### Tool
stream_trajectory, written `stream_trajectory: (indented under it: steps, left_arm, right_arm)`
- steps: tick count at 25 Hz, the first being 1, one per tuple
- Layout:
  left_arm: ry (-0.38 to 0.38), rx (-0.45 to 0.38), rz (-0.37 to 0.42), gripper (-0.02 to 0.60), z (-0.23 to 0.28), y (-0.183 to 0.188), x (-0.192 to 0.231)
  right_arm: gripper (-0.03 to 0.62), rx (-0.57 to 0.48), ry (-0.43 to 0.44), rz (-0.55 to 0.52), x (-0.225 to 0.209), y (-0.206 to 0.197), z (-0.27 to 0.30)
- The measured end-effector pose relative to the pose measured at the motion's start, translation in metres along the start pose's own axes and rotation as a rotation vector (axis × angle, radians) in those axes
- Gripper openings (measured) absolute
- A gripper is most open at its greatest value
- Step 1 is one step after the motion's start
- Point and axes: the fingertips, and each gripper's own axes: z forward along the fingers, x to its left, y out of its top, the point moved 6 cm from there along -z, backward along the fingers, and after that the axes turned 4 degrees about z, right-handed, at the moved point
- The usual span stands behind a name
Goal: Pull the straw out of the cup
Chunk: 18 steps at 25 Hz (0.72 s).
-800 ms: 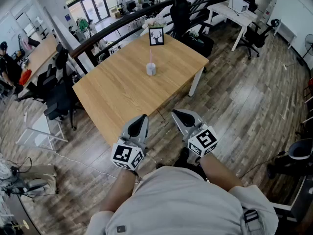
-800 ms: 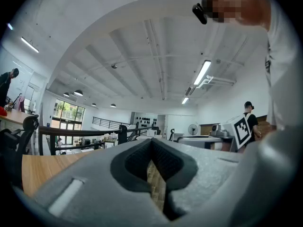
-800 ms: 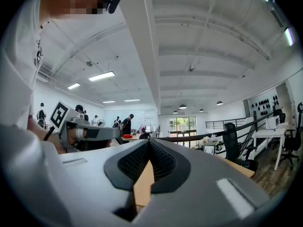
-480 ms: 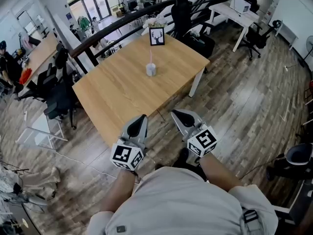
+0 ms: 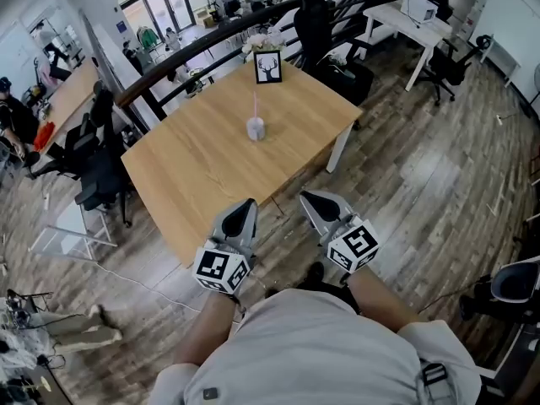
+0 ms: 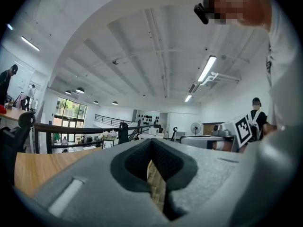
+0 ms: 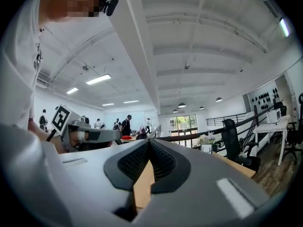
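A small pale cup (image 5: 256, 128) stands near the middle of the wooden table (image 5: 202, 167), with a pink straw (image 5: 255, 105) upright in it. Both grippers hang side by side off the table's near edge, well short of the cup. My left gripper (image 5: 243, 208) has its jaws pressed together with nothing between them, as the left gripper view (image 6: 154, 183) shows. My right gripper (image 5: 313, 202) is shut and empty too; its jaws meet in the right gripper view (image 7: 147, 174). The cup is not visible in either gripper view.
A framed deer picture (image 5: 268, 67) and white flowers (image 5: 266, 39) stand at the table's far edge. Black office chairs (image 5: 97, 171) sit left of the table, a dark railing (image 5: 186, 53) runs behind it, and more desks (image 5: 403, 17) stand at the back right.
The head view has shifted slightly, so the table and cup sit a little lower and to the left. Both grippers stay shut in the same place relative to each other.
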Motion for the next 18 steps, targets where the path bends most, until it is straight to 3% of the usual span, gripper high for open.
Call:
stream_trajectory:
  steps: [10, 18]
  left_arm:
    - [0.019, 0.01, -0.004, 0.003, 0.104, -0.001, -0.012]
    - [0.039, 0.041, -0.005, 0.003, 0.149, -0.007, -0.005]
  right_arm:
    - [0.009, 0.02, 0.06, 0.035, -0.098, 0.009, 0.0]
    - [0.009, 0.032, 0.068, 0.079, -0.148, 0.006, 0.013]
